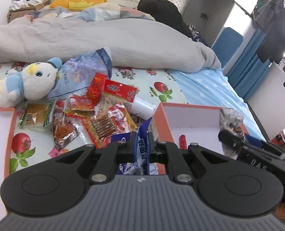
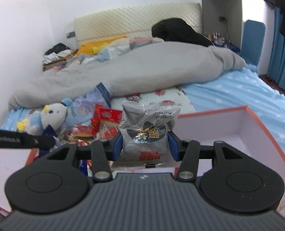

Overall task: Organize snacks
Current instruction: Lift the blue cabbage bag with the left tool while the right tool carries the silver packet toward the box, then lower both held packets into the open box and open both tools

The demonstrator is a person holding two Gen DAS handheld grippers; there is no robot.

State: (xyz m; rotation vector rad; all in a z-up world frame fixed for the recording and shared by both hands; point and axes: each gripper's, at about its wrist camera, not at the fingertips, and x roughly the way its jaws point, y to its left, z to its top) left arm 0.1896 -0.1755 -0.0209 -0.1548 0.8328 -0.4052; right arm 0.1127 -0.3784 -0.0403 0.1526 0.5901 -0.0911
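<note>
Bedroom, snack sorting under way on a fruit-print sheet (image 1: 157, 80). Left gripper (image 1: 142, 144) pinched nearly shut on a blue-and-white packet (image 1: 140, 148), held upright between the pads, its top edge poking up past the fingertips. Just ahead and to the left of that claw, a loose heap of red and orange snack packs (image 1: 103, 123) spread over the sheet, a green-edged pack (image 1: 36, 115) at the heap's left rim, a white tube (image 1: 142, 109) at its far right. Beyond the heap, a blue-and-white plush bird (image 1: 34, 82) lying on its side against a pale blue printed bag (image 1: 80, 71). Immediately right of the left claw, an orange-rimmed box (image 1: 190, 106) with white inner walls, a small red item (image 1: 182, 141) on its floor. Far left, part of a second orange-rimmed box (image 1: 12, 123). Right gripper (image 2: 145, 144) closed partway on a grey translucent packet (image 2: 146, 132), clamped at both side edges by the blue pads, standing upright and held in the air; the same box (image 2: 258, 119) ahead and to the right of that claw. Grey duvet (image 2: 123, 73) bunched across the bed behind everything
</note>
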